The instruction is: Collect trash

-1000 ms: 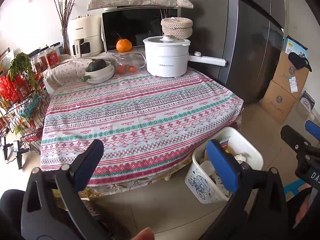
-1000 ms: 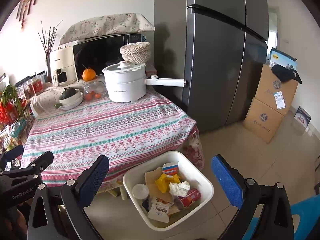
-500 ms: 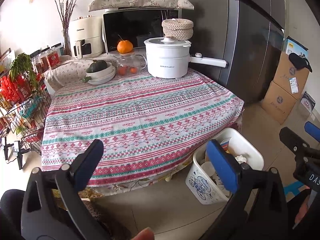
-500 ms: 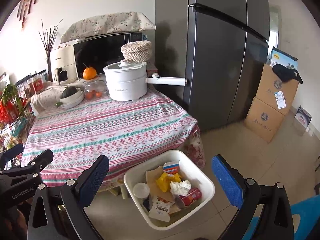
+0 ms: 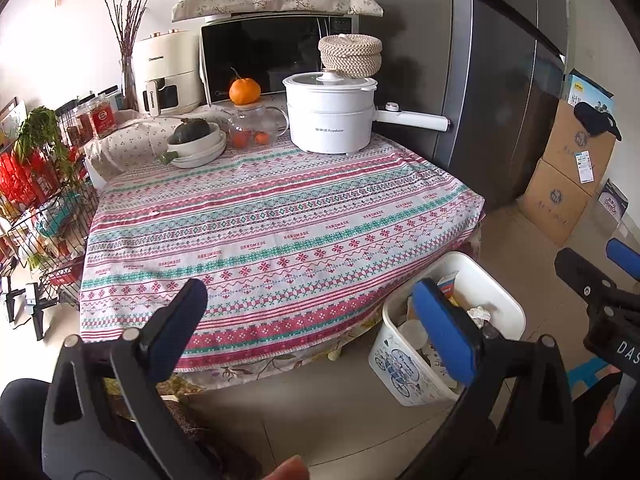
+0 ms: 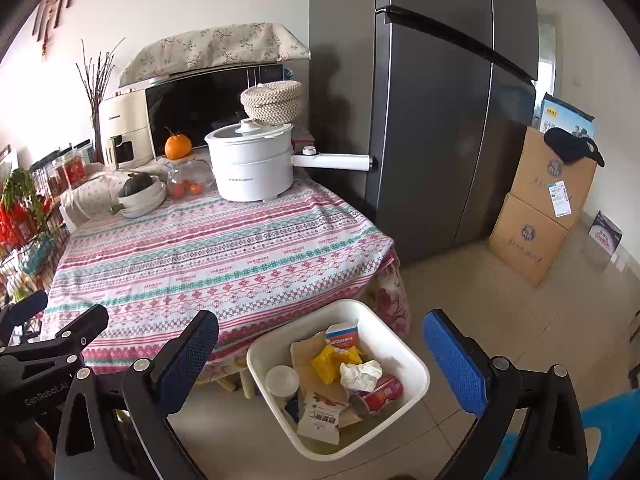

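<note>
Left gripper point(image 5: 316, 330) wide open, holds nothing, up near table point(image 5: 280, 216) edge. Right gripper point(image 6: 320, 360) wide open too, empty, hangs over white bin point(image 6: 416, 364). Bin sits on floor just beside table corner. Trash in bin: paper ball point(image 6: 360, 374), red can point(image 6: 378, 394), yellow wrapper point(image 6: 330, 360), cup point(image 6: 282, 380), small box point(image 6: 340, 334). Pot point(image 5: 330, 118) far back on table.

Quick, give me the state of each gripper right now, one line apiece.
Left gripper: open, holding nothing, pointed at the table edge.
Right gripper: open, holding nothing, above the white trash bin.
</note>
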A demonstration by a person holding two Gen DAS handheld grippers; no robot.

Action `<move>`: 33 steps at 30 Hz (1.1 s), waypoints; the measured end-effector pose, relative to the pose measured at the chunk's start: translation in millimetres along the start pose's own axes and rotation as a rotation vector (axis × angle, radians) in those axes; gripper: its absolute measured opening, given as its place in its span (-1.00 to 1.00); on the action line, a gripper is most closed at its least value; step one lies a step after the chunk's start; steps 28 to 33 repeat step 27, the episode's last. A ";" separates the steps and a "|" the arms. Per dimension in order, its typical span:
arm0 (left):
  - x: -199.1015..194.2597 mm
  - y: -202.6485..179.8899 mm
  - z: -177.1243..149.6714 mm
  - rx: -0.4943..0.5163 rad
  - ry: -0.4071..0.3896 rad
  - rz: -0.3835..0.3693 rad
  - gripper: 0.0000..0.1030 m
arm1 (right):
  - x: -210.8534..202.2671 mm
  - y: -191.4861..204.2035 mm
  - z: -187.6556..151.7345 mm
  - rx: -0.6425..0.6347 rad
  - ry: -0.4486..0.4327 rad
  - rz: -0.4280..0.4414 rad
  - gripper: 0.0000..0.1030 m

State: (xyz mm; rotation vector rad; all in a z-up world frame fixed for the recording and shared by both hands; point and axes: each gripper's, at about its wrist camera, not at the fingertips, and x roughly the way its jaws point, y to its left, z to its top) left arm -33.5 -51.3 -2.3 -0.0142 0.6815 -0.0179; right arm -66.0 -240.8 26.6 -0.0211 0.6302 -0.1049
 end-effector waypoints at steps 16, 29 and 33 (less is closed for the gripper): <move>-0.2 2.1 -0.6 0.001 0.007 0.003 0.99 | -1.4 -0.7 -0.8 0.005 -0.007 -0.002 1.00; 5.4 5.5 0.0 -0.015 0.044 -0.026 0.99 | -0.2 1.0 -2.2 0.002 0.002 0.000 1.00; 5.4 5.5 0.0 -0.015 0.044 -0.026 0.99 | -0.2 1.0 -2.2 0.002 0.002 0.000 1.00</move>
